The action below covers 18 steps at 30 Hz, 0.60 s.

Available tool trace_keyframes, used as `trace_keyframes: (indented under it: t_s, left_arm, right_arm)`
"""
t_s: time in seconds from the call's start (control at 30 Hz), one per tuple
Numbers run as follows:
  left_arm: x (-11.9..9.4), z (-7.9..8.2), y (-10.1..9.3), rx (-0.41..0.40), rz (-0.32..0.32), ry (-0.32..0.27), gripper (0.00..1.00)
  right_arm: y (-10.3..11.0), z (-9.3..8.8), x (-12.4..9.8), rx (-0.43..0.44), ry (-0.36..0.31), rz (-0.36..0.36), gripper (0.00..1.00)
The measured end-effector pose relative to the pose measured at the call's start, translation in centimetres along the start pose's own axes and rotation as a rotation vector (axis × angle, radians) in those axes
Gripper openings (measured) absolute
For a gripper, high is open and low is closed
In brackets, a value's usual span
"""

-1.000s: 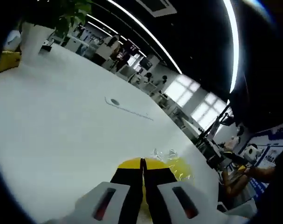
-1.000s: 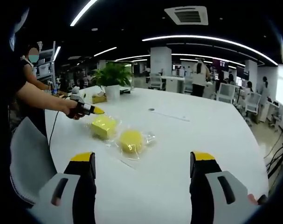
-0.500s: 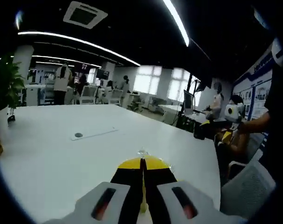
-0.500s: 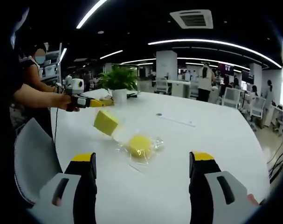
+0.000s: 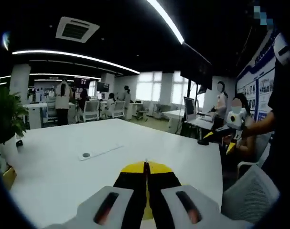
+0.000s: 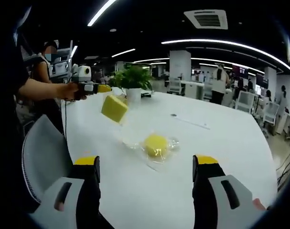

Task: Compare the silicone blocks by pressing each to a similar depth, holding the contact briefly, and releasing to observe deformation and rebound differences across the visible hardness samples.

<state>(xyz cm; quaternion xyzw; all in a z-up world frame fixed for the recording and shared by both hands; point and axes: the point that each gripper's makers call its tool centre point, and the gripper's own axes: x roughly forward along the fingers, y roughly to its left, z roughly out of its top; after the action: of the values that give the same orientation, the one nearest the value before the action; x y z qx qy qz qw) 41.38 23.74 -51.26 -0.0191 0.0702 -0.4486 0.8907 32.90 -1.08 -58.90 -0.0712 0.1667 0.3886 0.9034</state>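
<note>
A square yellow silicone block in a clear bag hangs tilted above the white table. My left gripper is shut on the top of that bag, held out by a person's hand at the left of the right gripper view. In the left gripper view its yellow-tipped jaws are pressed together with a sliver of clear film between them. A second, rounder yellow block lies on the table in its own clear bag. My right gripper stands open well short of it, and also appears as the right gripper at the table's far side.
A potted plant stands behind the blocks on the table; the same plant is at the left. A round cable cap and a thin strip lie mid-table. Grey chairs sit at the edge. Office desks and people fill the background.
The left gripper has lifted the bagged square block off the table, up and away from the round block. The round block stayed on the table. The right gripper stayed open.
</note>
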Motion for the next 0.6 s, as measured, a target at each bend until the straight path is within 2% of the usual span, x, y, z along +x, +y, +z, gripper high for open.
trace_keyframes:
  t_s: [0.17,0.2,0.37,0.5,0.6]
  left_arm:
    - [-0.2,4.4,-1.3,0.057,-0.038,-0.059,0.0]
    - [-0.2,4.7,-1.3,0.056,-0.041,-0.061,0.0]
    - [-0.1,8.4,-3.6,0.143,-0.109,-0.091,0.0]
    - [0.0,10.3,-4.4,0.173,-0.133,-0.104,0.0]
    - [0.1,11.5,-4.9,0.196,-0.148,-0.121,0.0]
  right_arm:
    - [1.0,0.9,0.7,-0.018,-0.007,0.044,0.74]
    - [1.2,1.1,0.8,-0.021,-0.011,0.052,0.74]
    - [1.9,3.0,1.8,-0.046,-0.041,0.091,0.73]
    - [2.8,4.4,2.4,-0.062,-0.068,0.131,0.73]
    - [3.7,5.3,3.1,-0.059,-0.072,0.191,0.7]
